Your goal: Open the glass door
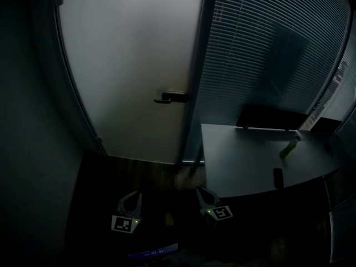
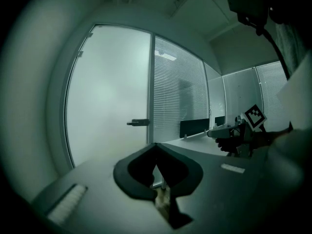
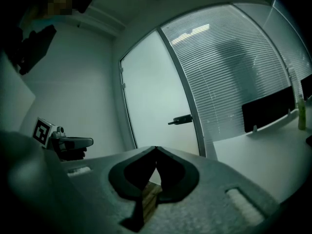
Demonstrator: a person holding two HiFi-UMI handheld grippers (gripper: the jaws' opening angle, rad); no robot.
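One frosted glass door (image 1: 133, 65), shut, dark handle (image 1: 171, 97)

I'm in a dim office: a frosted glass door (image 1: 133, 71) at upper left, slatted blinds (image 1: 261, 49) at upper right, and below them a pale table (image 1: 245, 160) with a dark divider screen (image 1: 267, 117).

One door (image 1: 128, 65); two grippers (image 1: 133, 193) (image 1: 199, 190); one desk (image 1: 245, 154); perhaps one bottle (image 1: 289, 148)
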